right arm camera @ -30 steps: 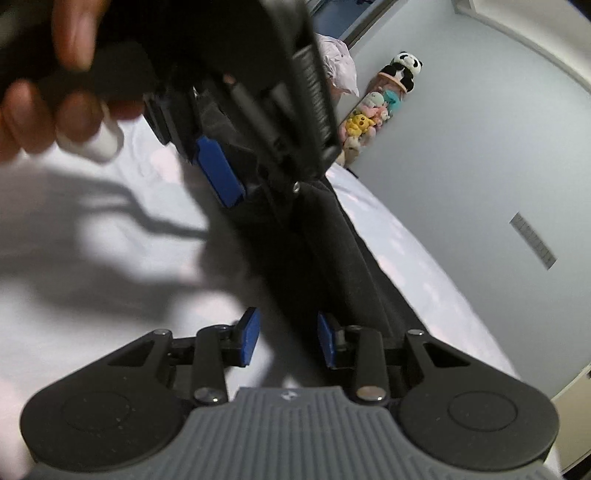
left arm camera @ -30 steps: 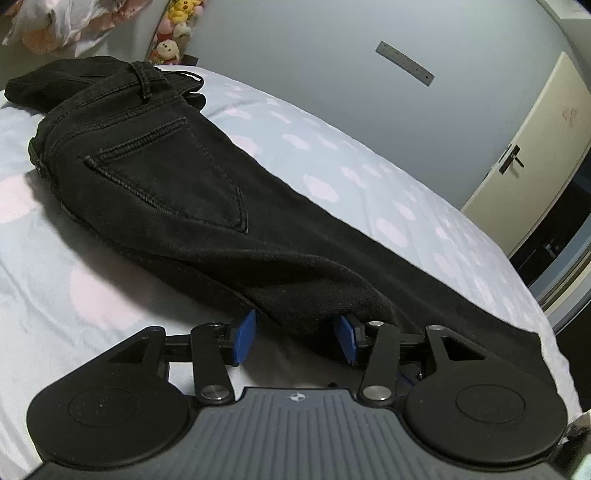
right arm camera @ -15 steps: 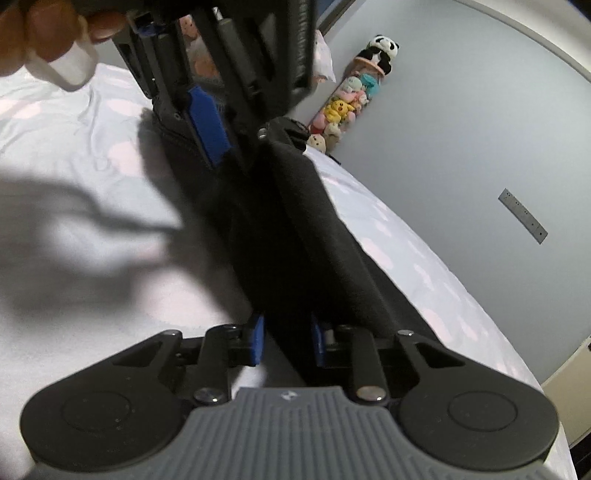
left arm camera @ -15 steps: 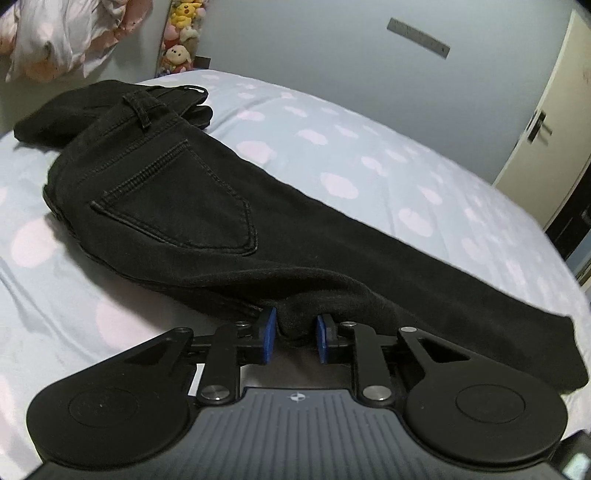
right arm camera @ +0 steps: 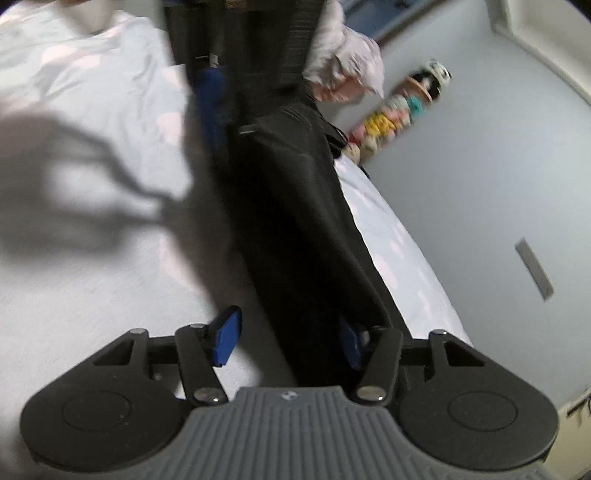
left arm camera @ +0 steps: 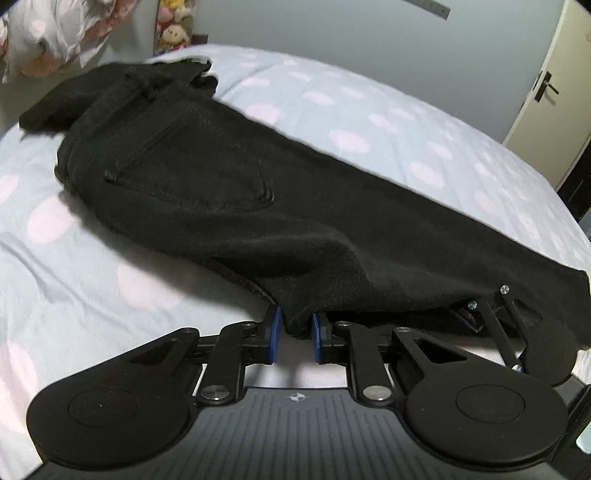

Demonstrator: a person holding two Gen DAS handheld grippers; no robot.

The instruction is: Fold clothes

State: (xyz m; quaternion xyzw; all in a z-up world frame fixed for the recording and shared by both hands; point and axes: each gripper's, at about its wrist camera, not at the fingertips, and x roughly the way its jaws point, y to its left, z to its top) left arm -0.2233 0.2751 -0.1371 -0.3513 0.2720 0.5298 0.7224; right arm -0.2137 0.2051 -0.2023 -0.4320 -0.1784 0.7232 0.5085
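Black jeans (left arm camera: 221, 177) lie stretched across the bed, back pocket up, waist at the far left. My left gripper (left arm camera: 294, 334) is closing on the near folded edge of the jeans, and both blue pads press the fabric. In the right wrist view the jeans leg (right arm camera: 295, 221) runs away between the jaws of my right gripper (right arm camera: 288, 341), which are opening. Its left pad (right arm camera: 225, 339) stands clear of the cloth. The right gripper (left arm camera: 476, 317) also shows at the leg's near edge in the left wrist view. One blurred blue pad (right arm camera: 210, 96) of the left gripper shows further up the leg.
The bed sheet (left arm camera: 92, 277) is pale blue with pink spots. Crumpled bedding (left arm camera: 55, 33) and a stack of plush toys (left arm camera: 171, 29) stand beyond the waist end. A cream door (left arm camera: 546, 92) is at the far right. A person's fingertip (right arm camera: 85, 11) shows at the top left.
The left jaws narrowed from wide apart onto the jeans' near edge. The right jaws first narrowed on the leg, then spread wider. Both views tilted slightly.
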